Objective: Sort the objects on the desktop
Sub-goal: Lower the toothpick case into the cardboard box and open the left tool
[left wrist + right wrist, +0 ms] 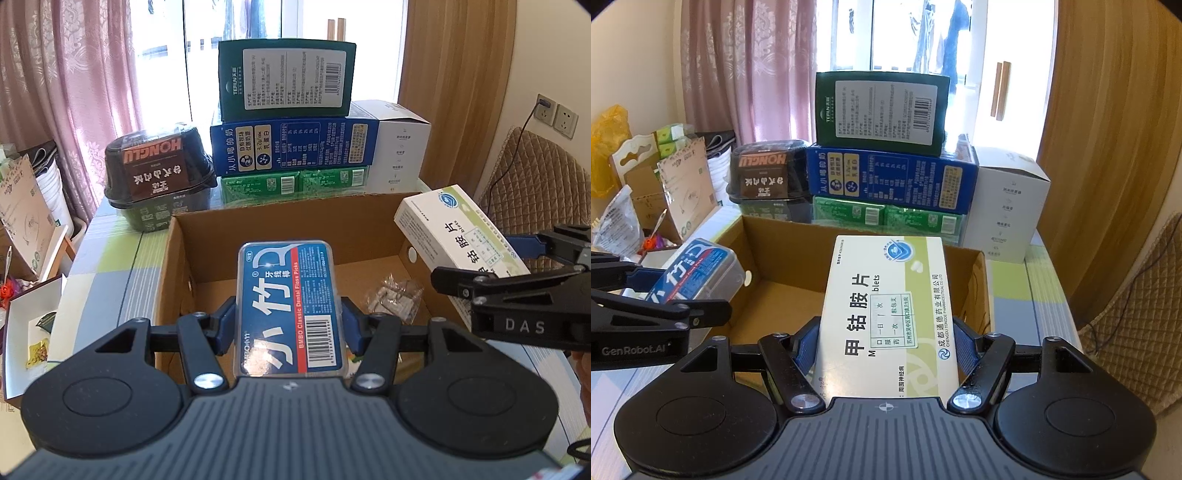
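Left wrist view: left gripper (288, 325) clamped on the blue dental floss pick case (290, 306), held above the open cardboard box (173, 266), which contains a small clear packet (397, 295). Right wrist view: right gripper (886, 345) clamped on the white-and-green tablet box (890, 314), held over the same cardboard box (975, 288), stacked cartons (890, 177) behind

Both wrist cameras sit close above the open cardboard box (288, 221), facing the stacked cartons (291, 147) and window at twelve o'clock. Left view catches the right hand-held gripper (517, 280) at three o'clock; right view catches the left hand-held gripper (665, 291) at nine.
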`<action>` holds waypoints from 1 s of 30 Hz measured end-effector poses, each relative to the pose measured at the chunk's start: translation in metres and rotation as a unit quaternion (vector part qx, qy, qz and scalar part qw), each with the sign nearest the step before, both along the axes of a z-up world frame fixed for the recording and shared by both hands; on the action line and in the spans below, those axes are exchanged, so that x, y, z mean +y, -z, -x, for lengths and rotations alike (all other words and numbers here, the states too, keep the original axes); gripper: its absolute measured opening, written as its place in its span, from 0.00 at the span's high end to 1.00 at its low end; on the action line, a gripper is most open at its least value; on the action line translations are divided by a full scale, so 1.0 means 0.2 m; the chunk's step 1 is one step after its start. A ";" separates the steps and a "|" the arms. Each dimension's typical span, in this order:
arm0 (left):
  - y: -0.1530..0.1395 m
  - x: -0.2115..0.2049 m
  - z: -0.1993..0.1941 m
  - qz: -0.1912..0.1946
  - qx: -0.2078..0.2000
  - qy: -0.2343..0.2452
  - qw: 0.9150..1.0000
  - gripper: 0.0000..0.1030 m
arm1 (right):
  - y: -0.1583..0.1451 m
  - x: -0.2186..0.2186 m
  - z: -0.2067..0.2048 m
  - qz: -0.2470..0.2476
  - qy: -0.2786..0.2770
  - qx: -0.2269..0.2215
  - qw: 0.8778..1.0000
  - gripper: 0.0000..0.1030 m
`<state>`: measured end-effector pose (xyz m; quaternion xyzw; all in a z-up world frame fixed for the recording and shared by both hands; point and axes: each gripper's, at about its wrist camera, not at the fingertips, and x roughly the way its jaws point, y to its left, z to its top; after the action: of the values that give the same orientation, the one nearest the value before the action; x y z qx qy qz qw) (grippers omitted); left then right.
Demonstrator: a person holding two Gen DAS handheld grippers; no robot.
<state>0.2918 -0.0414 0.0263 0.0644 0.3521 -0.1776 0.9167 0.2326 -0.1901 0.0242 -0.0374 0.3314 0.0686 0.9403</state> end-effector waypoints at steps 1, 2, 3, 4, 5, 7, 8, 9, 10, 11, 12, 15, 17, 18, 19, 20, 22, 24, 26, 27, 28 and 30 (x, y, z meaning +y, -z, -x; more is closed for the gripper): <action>0.01 -0.01 -0.02 0.000 0.001 0.001 1.000 0.50 | 0.01 -0.01 -0.02 -0.001 0.001 0.002 1.000 0.34; 0.02 -0.02 -0.04 -0.001 0.002 0.001 1.000 0.50 | 0.02 -0.01 -0.03 -0.002 0.001 0.003 1.000 0.34; 0.03 -0.03 -0.05 -0.001 0.004 0.002 1.000 0.50 | 0.02 -0.02 -0.04 -0.003 0.001 0.004 1.000 0.34; 0.04 -0.04 -0.07 -0.001 0.005 0.003 1.000 0.50 | 0.03 -0.03 -0.04 -0.003 0.002 0.006 1.000 0.34; 0.05 -0.05 -0.08 -0.001 0.006 0.004 1.000 0.50 | 0.05 -0.03 -0.05 -0.003 0.003 0.007 1.000 0.34; 0.08 -0.07 -0.12 -0.002 0.010 0.006 1.000 0.50 | 0.07 -0.05 -0.07 -0.004 0.006 0.011 1.000 0.34; 0.09 -0.08 -0.13 -0.002 0.012 0.007 1.000 0.50 | 0.08 -0.06 -0.08 -0.004 0.008 0.013 1.000 0.34; 0.11 -0.09 -0.14 -0.002 0.014 0.008 1.000 0.50 | 0.09 -0.07 -0.09 -0.004 0.009 0.014 1.000 0.34; 0.12 -0.09 -0.15 -0.001 0.016 0.010 1.000 0.49 | 0.10 -0.07 -0.09 -0.005 0.010 0.016 1.000 0.34; 0.13 -0.10 -0.16 0.000 0.019 0.011 1.000 0.49 | 0.11 -0.08 -0.10 -0.004 0.012 0.018 1.000 0.34; 0.14 -0.11 -0.17 0.004 0.022 0.010 1.000 0.49 | 0.12 -0.08 -0.11 -0.005 0.012 0.020 1.000 0.34; 0.14 -0.11 -0.17 0.001 0.018 0.007 1.000 0.45 | 0.13 -0.10 -0.12 -0.007 0.013 0.023 1.000 0.34; 0.14 -0.10 -0.17 -0.003 0.016 0.006 1.000 0.45 | 0.13 -0.10 -0.12 -0.008 0.013 0.023 1.000 0.34; 0.13 -0.10 -0.16 -0.002 0.015 0.004 1.000 0.45 | 0.13 -0.10 -0.12 -0.009 0.014 0.024 1.000 0.34; 0.13 -0.09 -0.16 -0.001 0.015 0.003 1.000 0.45 | 0.13 -0.10 -0.11 -0.010 0.014 0.024 1.000 0.34; 0.12 -0.08 -0.15 -0.001 0.013 0.000 1.000 0.45 | 0.13 -0.10 -0.11 -0.010 0.014 0.024 1.000 0.34; 0.11 -0.06 -0.14 0.000 0.009 -0.004 1.000 0.45 | 0.13 -0.09 -0.11 -0.012 0.012 0.024 1.000 0.34; 0.10 -0.05 -0.13 0.000 0.006 -0.008 1.000 0.44 | 0.12 -0.08 -0.11 -0.013 0.011 0.024 1.000 0.34; 0.08 -0.03 -0.12 0.001 0.002 -0.011 1.000 0.43 | 0.11 -0.07 -0.12 -0.014 0.010 0.023 1.000 0.34; 0.07 -0.02 -0.12 0.001 0.001 -0.012 1.000 0.43 | 0.11 -0.07 -0.12 -0.016 0.010 0.022 1.000 0.34; 0.07 -0.02 -0.11 0.001 0.000 -0.012 1.000 0.43 | 0.10 -0.06 -0.12 -0.017 0.008 0.021 1.000 0.34; 0.06 0.00 -0.11 0.000 -0.001 -0.013 1.000 0.43 | 0.09 -0.05 -0.13 -0.022 0.005 0.017 1.000 0.34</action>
<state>0.3139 -0.0423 0.0138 0.0600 0.3516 -0.1654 0.9195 0.2592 -0.1997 0.0055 -0.0135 0.3463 0.0715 0.9353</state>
